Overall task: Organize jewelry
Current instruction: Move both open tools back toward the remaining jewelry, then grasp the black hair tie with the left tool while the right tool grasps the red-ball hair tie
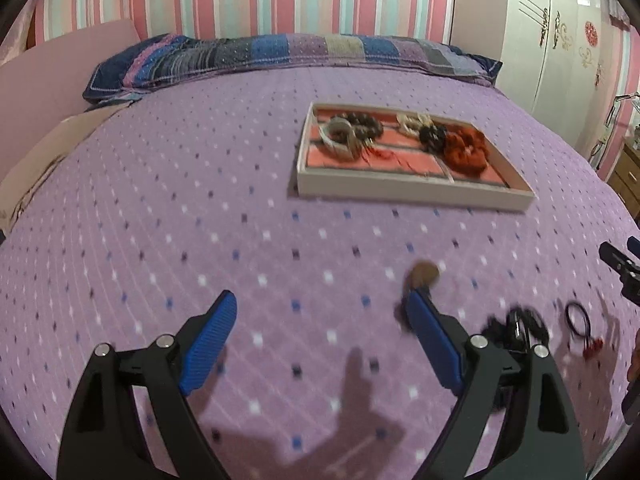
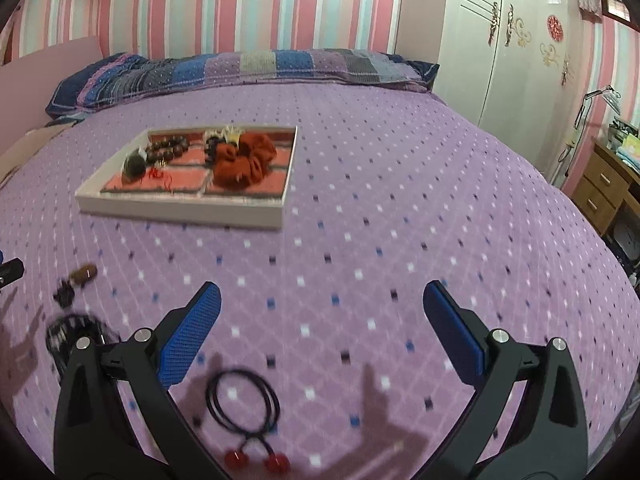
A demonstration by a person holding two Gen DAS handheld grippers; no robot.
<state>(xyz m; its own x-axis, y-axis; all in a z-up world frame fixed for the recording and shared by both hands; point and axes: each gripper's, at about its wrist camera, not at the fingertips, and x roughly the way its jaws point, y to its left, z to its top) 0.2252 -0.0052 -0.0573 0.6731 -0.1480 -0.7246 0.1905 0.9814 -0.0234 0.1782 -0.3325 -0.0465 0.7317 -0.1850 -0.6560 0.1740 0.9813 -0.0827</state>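
A white tray (image 1: 416,192) (image 2: 180,210) with a pink lining rests on the purple bed and holds dark bead bracelets (image 1: 362,126), a pale woven bangle (image 1: 340,140), a black scrunchie (image 1: 432,136) and a rust-red scrunchie (image 1: 466,152) (image 2: 244,162). Nearer, on the bedspread, lie a small brown piece (image 1: 424,272) (image 2: 84,274), a black frilly hair tie (image 1: 516,326) (image 2: 68,330) and a black cord loop with red beads (image 1: 578,320) (image 2: 242,400). My left gripper (image 1: 320,308) is open and empty. My right gripper (image 2: 322,298) is open over the cord loop, gripping nothing.
A patchwork pillow (image 1: 280,56) lies along the head of the bed by the striped wall. A white wardrobe (image 2: 508,40) stands at the right, with a wooden drawer unit (image 2: 604,188) and a desk lamp (image 2: 596,100) beside it. The right gripper's tip (image 1: 620,264) shows at the left wrist view's edge.
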